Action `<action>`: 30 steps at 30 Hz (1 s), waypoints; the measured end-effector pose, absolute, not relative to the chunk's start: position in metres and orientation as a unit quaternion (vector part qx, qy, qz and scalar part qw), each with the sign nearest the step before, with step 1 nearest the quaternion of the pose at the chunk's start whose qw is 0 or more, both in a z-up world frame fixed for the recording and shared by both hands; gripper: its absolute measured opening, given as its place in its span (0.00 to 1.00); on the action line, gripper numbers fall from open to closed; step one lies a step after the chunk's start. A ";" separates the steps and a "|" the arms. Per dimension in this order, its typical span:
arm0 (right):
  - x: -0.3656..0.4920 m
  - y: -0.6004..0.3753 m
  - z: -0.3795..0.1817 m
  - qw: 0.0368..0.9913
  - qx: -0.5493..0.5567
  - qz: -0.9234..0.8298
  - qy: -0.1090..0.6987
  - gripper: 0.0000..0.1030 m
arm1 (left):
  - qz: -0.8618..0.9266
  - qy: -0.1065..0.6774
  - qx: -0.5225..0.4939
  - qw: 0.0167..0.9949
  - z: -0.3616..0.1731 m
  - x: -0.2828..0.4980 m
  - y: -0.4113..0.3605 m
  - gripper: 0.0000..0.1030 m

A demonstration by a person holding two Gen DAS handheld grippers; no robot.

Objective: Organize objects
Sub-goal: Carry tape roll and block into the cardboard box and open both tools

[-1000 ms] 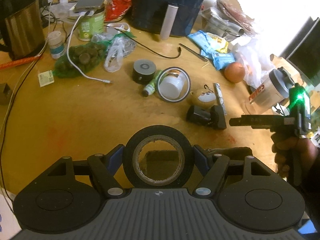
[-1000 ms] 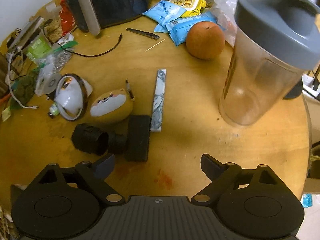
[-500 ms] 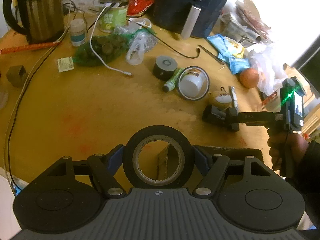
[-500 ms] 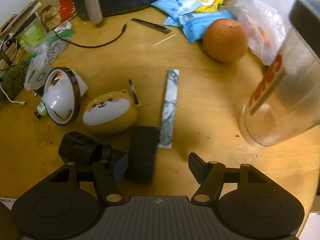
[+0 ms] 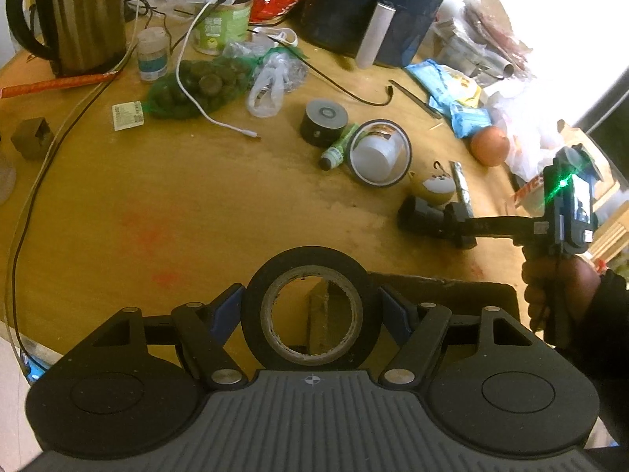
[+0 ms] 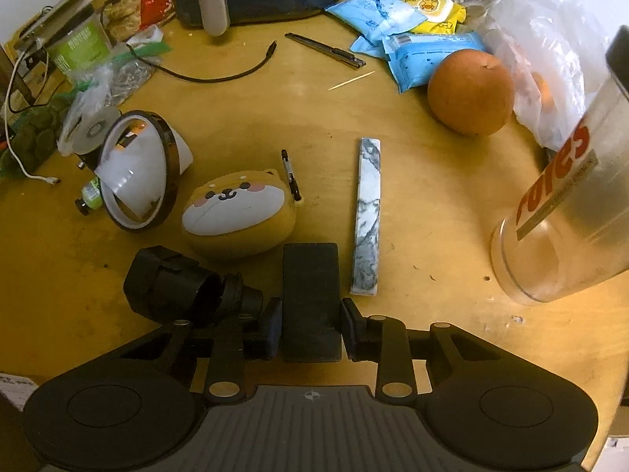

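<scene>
The left wrist view shows the left gripper (image 5: pixel 310 310) with its fingers pinching a black tape roll (image 5: pixel 310 310) from both sides; the roll stands upright, a matte ring with a pale cardboard core, above the near edge of the round wooden table (image 5: pixel 177 212). Only this view shows the far left part of the table: a shiny metal kettle (image 5: pixel 74 19), a green net bag (image 5: pixel 196 90) of dark round pieces and a white cable (image 5: pixel 196 94) over it. It also shows the right gripper (image 5: pixel 462 228) from the side, held by a hand (image 5: pixel 558 287) in a dark sleeve.

The right wrist view gives what the other cannot: the right gripper (image 6: pixel 312 328) has just been closing, and its fingers (image 6: pixel 271 328) now press on the flat rectangular plate of a black phone holder (image 6: pixel 310 299), which lies on the table near the front edge. The holder's round, ribbed clamp part sticks out to the left. Just behind it lies a smooth yellow case with a dog face (image 6: pixel 240 216), and beside it a narrow marble-patterned strip (image 6: pixel 367 216). Further right stand an orange (image 6: pixel 469 92) and a clear plastic shaker cup (image 6: pixel 570 204).
</scene>
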State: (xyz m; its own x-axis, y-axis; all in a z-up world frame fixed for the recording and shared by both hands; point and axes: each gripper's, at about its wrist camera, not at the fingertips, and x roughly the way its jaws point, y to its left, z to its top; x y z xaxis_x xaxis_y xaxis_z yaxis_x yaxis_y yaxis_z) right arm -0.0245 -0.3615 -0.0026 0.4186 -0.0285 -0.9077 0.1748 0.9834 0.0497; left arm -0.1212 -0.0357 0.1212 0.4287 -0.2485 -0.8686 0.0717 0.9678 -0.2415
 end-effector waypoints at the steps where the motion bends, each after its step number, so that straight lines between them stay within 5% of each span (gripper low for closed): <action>1: -0.027 -0.362 0.000 0.841 0.072 -0.060 0.533 0.33 | -0.097 0.525 -0.083 0.841 0.122 -0.122 -0.037 0.70; 30: -0.127 -0.367 0.082 0.863 0.175 -0.016 0.475 0.33 | -0.155 0.527 -0.041 0.835 0.117 -0.127 -0.083 0.70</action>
State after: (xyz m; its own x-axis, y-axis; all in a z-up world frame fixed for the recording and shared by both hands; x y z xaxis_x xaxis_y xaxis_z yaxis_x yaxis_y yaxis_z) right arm -0.1267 -0.3670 0.0819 0.5491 0.1380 -0.8243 0.1940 0.9383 0.2863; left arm -0.1275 -0.0834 0.1169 0.3965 -0.3017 -0.8670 0.2143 0.9488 -0.2322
